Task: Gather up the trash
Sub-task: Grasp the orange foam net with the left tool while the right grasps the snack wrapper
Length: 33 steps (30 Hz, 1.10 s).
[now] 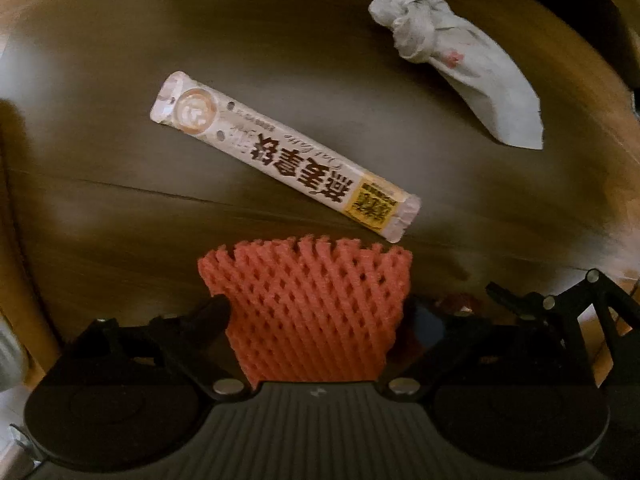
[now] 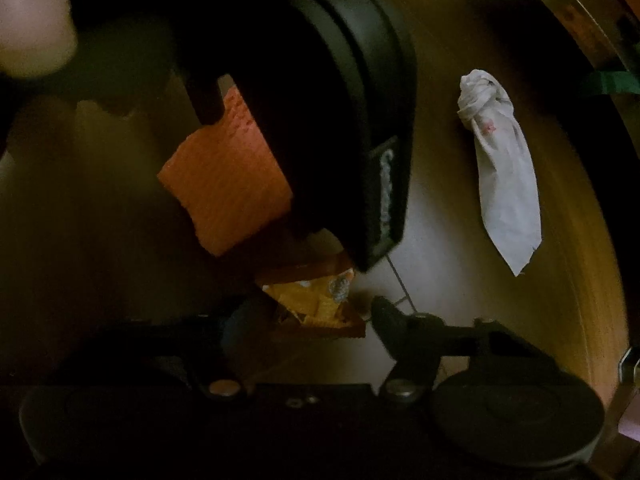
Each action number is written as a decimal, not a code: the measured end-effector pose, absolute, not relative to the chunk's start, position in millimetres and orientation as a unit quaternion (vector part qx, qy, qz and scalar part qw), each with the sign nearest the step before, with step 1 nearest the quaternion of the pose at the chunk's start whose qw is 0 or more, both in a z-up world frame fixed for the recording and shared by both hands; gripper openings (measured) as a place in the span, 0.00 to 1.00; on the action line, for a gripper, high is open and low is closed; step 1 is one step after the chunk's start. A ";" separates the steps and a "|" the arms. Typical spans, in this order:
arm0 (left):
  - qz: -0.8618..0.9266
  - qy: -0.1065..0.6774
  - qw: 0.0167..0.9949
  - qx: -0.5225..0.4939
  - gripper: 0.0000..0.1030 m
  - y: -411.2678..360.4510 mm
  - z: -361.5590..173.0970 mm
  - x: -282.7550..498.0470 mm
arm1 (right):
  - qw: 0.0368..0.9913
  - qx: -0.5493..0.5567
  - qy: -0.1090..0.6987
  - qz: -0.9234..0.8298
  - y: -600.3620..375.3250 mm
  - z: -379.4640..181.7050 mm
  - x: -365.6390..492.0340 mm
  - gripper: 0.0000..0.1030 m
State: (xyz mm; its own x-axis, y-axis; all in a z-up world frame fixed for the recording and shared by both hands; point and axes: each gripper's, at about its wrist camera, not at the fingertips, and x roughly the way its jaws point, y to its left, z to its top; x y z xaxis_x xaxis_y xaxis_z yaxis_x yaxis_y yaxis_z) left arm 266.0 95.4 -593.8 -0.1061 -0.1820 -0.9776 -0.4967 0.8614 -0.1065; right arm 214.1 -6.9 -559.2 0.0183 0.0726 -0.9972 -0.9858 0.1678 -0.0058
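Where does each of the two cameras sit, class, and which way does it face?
Left wrist: sits on the left gripper, facing down at the table; its fingers flank the red foam net, sachet beyond.
Right wrist: sits on the right gripper, facing down; its fingers flank an orange wrapper, with the left gripper's black body above it.
Shared: the foam net and the knotted white tissue.
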 end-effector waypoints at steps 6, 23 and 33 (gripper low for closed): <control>0.146 0.731 0.624 -0.236 0.74 103.1 -594.9 262.8 | 0.562 -0.447 0.515 0.469 -8.0 -561.3 212.9 0.34; 0.143 0.715 0.639 -0.245 0.11 109.4 -532.6 260.3 | 0.640 -0.398 0.549 0.360 -30.5 -491.1 246.3 0.28; 0.102 0.654 0.717 -0.217 0.11 91.4 -402.4 268.5 | 0.730 -0.330 0.506 0.320 -52.3 -361.7 260.7 0.28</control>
